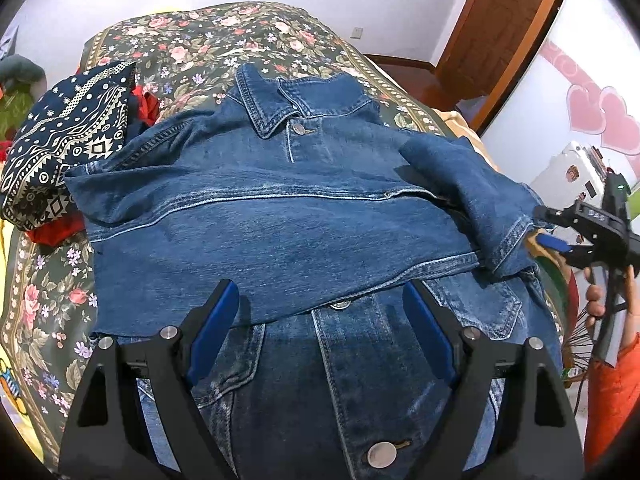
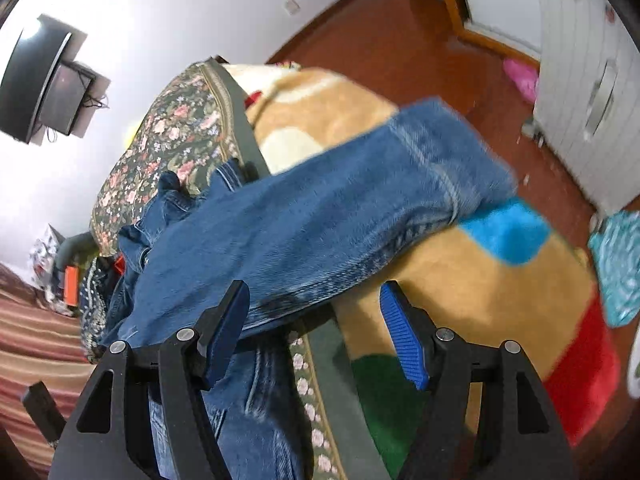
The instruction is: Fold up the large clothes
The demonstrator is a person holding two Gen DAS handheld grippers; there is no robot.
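**Inspector A:** Location of the garment?

**Inspector B:** The denim jacket (image 1: 280, 208) lies on the bed, on a floral bedspread (image 1: 192, 40), collar toward the far end and button front facing up. One sleeve is folded across the chest. The other sleeve (image 2: 328, 216) stretches toward the bed's right edge, its cuff over a plush multicoloured blanket (image 2: 480, 280).

**Inspector A:** Left gripper?

**Inspector B:** The left gripper (image 1: 320, 304) is released, its blue pads spread wide above the lower front of the jacket. Nothing sits between them.

**Inspector A:** Right gripper?

**Inspector B:** The right gripper (image 2: 316, 312) is likewise released, jaws apart just below the sleeve's lower edge. Whether either pad touches the cloth, I cannot tell; that view is blurred. In the left wrist view it stands beside the cuff at the bed's edge.

**Inspector A:** Other items?

**Inspector B:** A navy patterned cloth (image 1: 68, 140) lies beside the jacket's shoulder, over something red.
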